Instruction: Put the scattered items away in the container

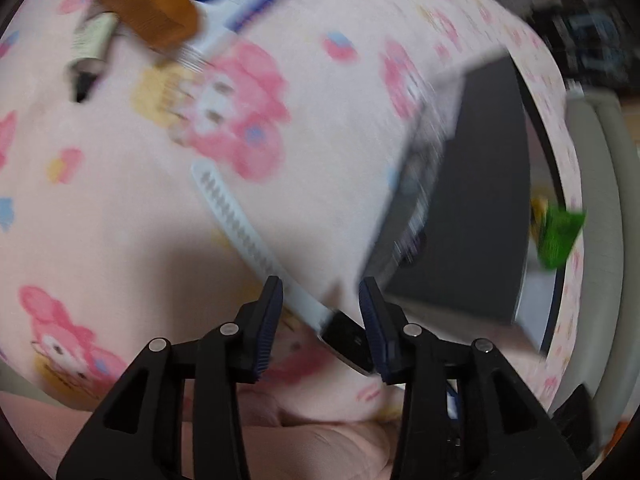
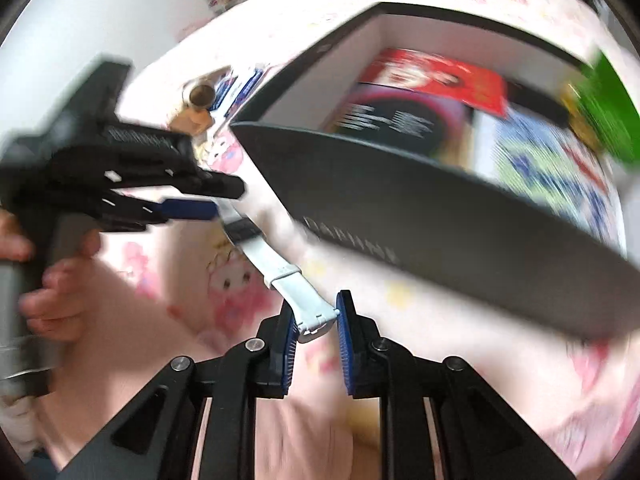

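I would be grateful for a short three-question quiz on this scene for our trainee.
1. True or false: the box holds nothing yet.
2. What lies between the fingers of the right gripper? A) a spoon B) the end of the white watch strap C) a pen
3. Fill in: the brown comb lies outside the box, on the ___ patterned sheet.

Key:
1. False. A red packet and other printed items are already in the box.
2. B
3. pink
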The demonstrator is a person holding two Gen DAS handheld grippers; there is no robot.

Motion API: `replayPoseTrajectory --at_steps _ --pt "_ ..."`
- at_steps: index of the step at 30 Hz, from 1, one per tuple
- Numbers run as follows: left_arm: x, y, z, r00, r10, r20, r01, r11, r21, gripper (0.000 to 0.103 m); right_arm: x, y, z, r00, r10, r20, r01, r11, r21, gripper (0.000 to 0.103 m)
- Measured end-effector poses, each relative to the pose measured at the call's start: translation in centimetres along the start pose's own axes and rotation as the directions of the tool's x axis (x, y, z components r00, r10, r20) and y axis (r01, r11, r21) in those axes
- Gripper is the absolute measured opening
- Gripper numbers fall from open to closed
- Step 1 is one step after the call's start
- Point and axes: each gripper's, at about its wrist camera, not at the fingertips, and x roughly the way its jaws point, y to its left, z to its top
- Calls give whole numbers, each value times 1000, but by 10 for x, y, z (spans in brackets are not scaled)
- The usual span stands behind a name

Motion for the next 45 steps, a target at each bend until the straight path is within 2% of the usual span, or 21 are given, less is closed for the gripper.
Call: replayPoseTrajectory --at_steps 3,6,7,10,13,19,21,23,26,30,32,34,35,36,39,41,43,44,45 --pt "5 -16 -7 1000 4 -14 -3 997 71 40 -13 -30 -17 999 34 -30 -30 994 108 16" --pt "2 -16 -10 1000 -19 -18 20 997 75 41 -40 -86 -35 996 82 -29 -72 969 237 16" --pt "2 -14 -12 999 -33 -27 34 998 61 42 -38 -91 -35 995 94 -23 -84 961 263 16" --pt "5 -6 -17 998 -53 -45 54 998 17 48 -27 -87 -30 998 54 -35 -42 957 287 16" --pt "9 -9 -21 997 -41 -72 44 998 41 48 -27 -86 -29 999 1 -51 14 954 300 16" --pt "22 -22 -33 988 -50 -143 64 993 95 47 -42 -101 -29 993 -116 2 108 935 338 16" --pt "22 -24 -36 989 -46 -138 60 993 101 47 -40 -97 -29 994 -107 -11 105 943 314 16" --pt "20 -25 -36 992 -34 -117 47 993 110 47 -33 -84 -28 996 -74 -42 82 968 237 16" --pt "19 -24 -35 992 -42 -123 54 994 99 47 -19 -60 -22 994 -85 -75 94 988 126 18" --pt "18 -21 -34 989 -63 -136 74 994 76 48 3 -44 -21 974 -208 -89 210 978 16 23" --pt "19 -21 -33 988 -63 -140 74 995 73 48 6 -40 -22 973 -209 -99 209 978 -12 30" --pt "20 -23 -33 988 -55 -144 67 994 81 48 8 -37 -22 973 -205 -105 203 979 -33 49" --pt "20 -24 -33 988 -51 -144 64 994 85 48 10 -36 -22 972 -206 -112 202 978 -44 53" --pt "19 -24 -33 988 -49 -144 62 994 87 48 14 -36 -22 969 -213 -126 209 977 -49 57" --pt "18 -24 -34 989 -48 -141 60 995 85 48 24 -41 -21 961 -231 -152 228 973 -37 56" --pt "18 -24 -35 989 -43 -143 56 995 86 48 27 -46 -20 961 -229 -157 229 973 -16 53" --pt "17 -25 -35 989 -37 -142 50 994 92 48 22 -53 -19 967 -211 -140 216 976 24 25" --pt "18 -23 -36 989 -34 -141 48 994 98 48 17 -58 -18 973 -191 -127 199 979 54 22" --pt "19 -23 -36 989 -32 -143 47 994 103 48 12 -64 -18 981 -154 -115 165 982 93 12"
